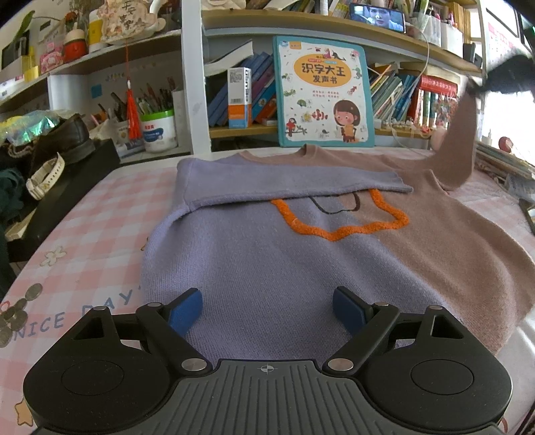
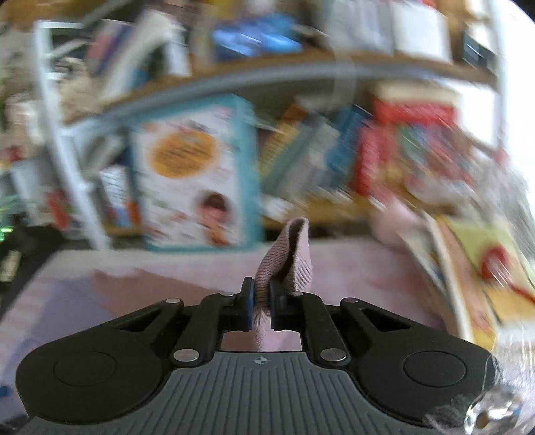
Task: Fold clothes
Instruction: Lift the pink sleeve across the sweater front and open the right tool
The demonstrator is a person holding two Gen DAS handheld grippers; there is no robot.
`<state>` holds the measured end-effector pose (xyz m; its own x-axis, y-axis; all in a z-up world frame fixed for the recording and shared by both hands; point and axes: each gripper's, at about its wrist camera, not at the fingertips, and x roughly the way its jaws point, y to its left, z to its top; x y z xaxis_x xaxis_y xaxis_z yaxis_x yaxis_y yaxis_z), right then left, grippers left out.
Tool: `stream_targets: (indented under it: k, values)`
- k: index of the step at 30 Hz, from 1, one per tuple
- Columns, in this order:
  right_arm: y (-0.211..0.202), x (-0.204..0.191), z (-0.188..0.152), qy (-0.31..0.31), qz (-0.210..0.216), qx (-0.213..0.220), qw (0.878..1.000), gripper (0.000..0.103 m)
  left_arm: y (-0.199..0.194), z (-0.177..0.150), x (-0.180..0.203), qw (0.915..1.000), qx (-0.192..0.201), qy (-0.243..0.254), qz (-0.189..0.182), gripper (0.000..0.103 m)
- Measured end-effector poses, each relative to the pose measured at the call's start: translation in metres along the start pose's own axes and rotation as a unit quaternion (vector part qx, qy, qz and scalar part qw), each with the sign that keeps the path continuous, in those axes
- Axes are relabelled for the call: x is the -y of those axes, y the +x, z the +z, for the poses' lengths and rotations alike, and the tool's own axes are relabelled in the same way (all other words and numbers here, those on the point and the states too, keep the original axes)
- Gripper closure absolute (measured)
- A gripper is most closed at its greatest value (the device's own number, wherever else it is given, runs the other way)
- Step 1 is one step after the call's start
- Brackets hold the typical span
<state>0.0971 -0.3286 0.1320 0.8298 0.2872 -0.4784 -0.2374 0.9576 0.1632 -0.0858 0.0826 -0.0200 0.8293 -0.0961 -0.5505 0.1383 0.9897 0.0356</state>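
Pink checked tablecloth (image 1: 83, 214) beneath sweater (image 1: 267, 261), bookshelves (image 1: 334, 20) behind.

Shoe (image 1: 63, 134) (left) and picture book (image 1: 322, 92) hem in the sweater (image 1: 267, 261).

We see the sweater (image 1: 284, 254) lying flat on the tabletop (image 1: 83, 241). Its left sleeve (image 1: 287, 182) is folded across its chest. Its right sleeve (image 1: 463, 140) is lifted up off the tabletop on the right side, and the cuff (image 2: 287, 257) sits between the fingers of our right gripper (image 2: 260, 309). Our left gripper (image 1: 267, 313) is over the near part of the sweater. Behind the sweater a big book (image 1: 324, 93) stands against the shelf (image 1: 334, 25). A shoe (image 1: 63, 140) sits far left.
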Motion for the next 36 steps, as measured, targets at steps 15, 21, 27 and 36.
stream_targets:
  k: [15, 21, 27, 36]
  values:
    - [0.083, -0.211, 0.031, -0.091, 0.186, 0.003, 0.978, 0.096, -0.001, 0.000, 0.002, 0.9999, 0.006, 0.006, 0.010, 0.014]
    - [0.112, -0.244, 0.020, -0.079, 0.211, -0.017, 0.974, 0.098, -0.001, 0.000, 0.001, 0.9999, 0.005, 0.004, 0.008, 0.014]
    - [0.130, -0.253, 0.018, -0.062, 0.220, -0.034, 0.973, 0.098, 0.000, 0.000, 0.001, 1.0000, 0.005, 0.002, 0.007, 0.014]
    - [0.107, -0.223, -0.010, -0.087, 0.203, -0.054, 0.974, 0.098, -0.001, -0.001, 0.002, 0.9999, 0.007, 0.003, 0.009, 0.014]
